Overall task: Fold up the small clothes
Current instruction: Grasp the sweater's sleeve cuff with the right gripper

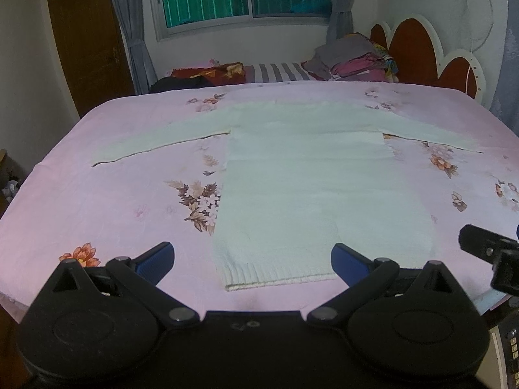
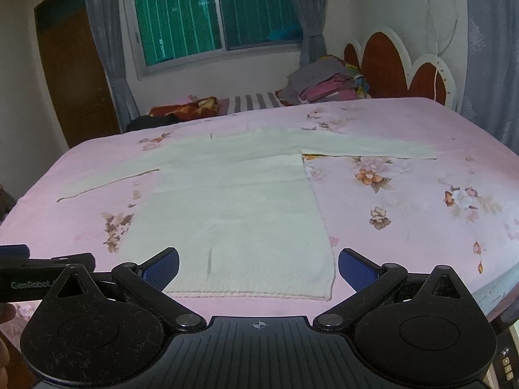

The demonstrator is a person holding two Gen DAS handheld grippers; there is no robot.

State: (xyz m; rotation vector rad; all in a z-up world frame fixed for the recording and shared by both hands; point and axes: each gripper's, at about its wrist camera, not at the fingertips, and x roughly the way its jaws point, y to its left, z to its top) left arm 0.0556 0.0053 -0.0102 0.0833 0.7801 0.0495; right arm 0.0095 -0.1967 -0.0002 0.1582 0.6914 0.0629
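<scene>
a bed (image 1: 113, 194) with a pink flowered sheet fills both views, a scalloped red and white headboard (image 1: 418, 48) at its far right. a pale knit sweater (image 1: 308, 188) lies flat on the sheet, both sleeves spread wide to the sides, ribbed hem nearest the cameras. a pile of clothes (image 1: 353, 60) sits at the far edge below the window. the left tool (image 1: 253, 262) hovers over the hem, its jaws spread wide, gripping nothing. the right tool (image 2: 258, 269) hangs over the hem's right corner, likewise wide apart and empty.
</scene>
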